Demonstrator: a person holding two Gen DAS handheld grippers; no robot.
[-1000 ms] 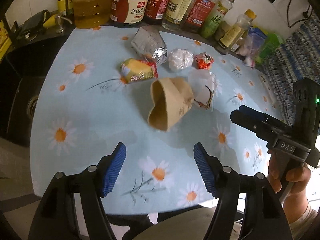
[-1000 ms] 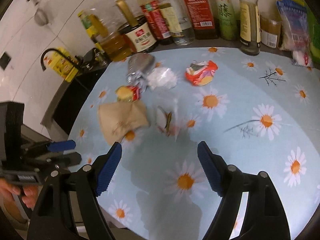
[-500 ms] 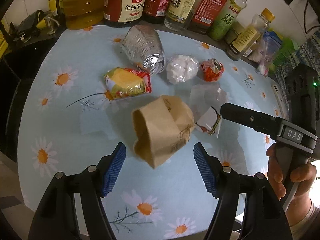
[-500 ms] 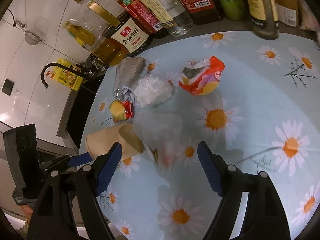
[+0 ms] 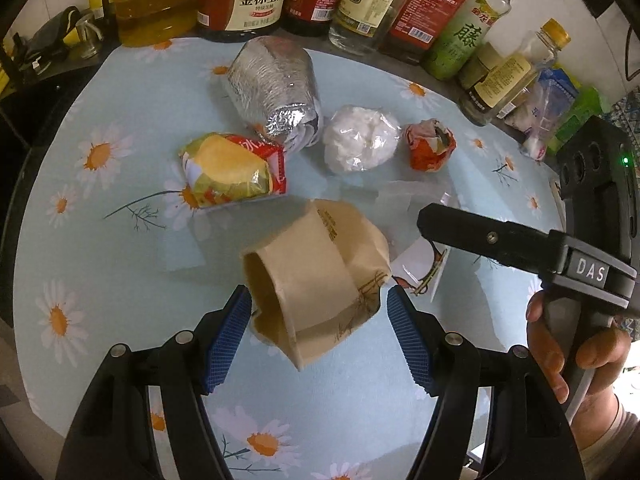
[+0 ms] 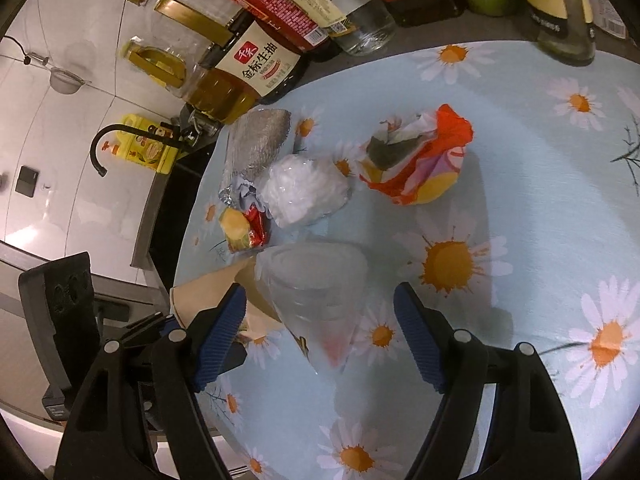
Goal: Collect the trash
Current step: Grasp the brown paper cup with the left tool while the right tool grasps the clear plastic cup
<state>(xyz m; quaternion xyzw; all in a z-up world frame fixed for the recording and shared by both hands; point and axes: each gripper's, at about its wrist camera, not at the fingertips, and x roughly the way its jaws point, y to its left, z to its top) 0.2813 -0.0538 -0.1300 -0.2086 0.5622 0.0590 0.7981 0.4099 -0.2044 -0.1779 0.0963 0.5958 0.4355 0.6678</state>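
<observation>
Currently your left gripper stands spread around the crushed paper cup on the daisy tablecloth, pads clear of it. Your right gripper, jaws just closing, straddles the clear plastic cup without contact.
</observation>
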